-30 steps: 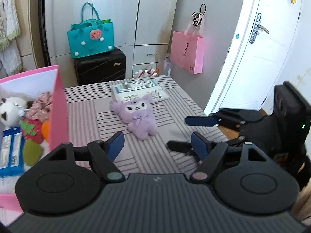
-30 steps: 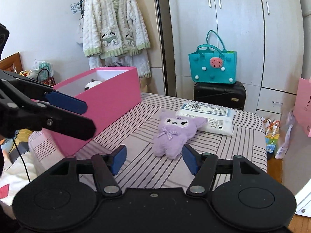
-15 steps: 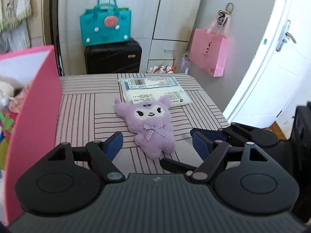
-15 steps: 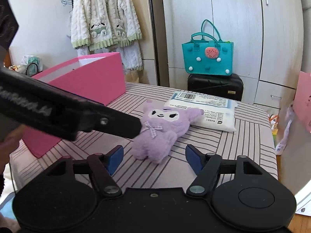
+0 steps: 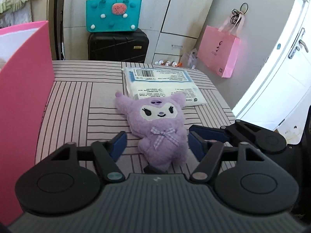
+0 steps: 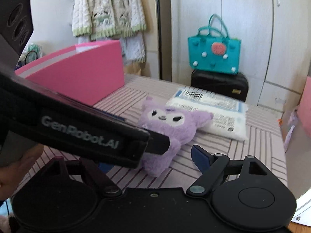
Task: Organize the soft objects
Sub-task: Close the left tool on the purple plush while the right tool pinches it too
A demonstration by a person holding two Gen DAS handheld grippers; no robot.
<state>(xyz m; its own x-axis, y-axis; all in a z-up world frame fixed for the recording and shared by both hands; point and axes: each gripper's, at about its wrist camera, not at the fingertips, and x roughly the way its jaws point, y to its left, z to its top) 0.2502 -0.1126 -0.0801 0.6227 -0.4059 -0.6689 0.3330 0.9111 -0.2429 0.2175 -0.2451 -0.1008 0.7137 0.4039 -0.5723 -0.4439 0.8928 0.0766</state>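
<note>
A purple plush toy (image 5: 159, 132) lies face up on the striped tablecloth (image 5: 77, 101), its head towards a white wrapped pack (image 5: 161, 85). My left gripper (image 5: 157, 145) straddles the plush's lower body. Its jaws are closing, and a gap still shows at the left pad. In the right wrist view the left gripper's finger (image 6: 157, 142) crosses from the left and reaches the plush (image 6: 175, 128). My right gripper (image 6: 153, 161) is just in front of the plush's foot with its jaws opening; its left finger is mostly hidden. The right gripper's fingers (image 5: 211, 135) sit beside the plush's right side.
An open pink box (image 5: 23, 97) stands on the table's left side, also in the right wrist view (image 6: 81, 77). Beyond the table a teal bag (image 5: 113, 13) sits on a black suitcase (image 5: 118, 46). A pink paper bag (image 5: 219, 52) hangs at the right, near a white door.
Both grippers have come closer to the plush and lower. The left jaws now straddle it and stand narrower; the right jaws stand wider. The left gripper now crosses the right wrist view.
</note>
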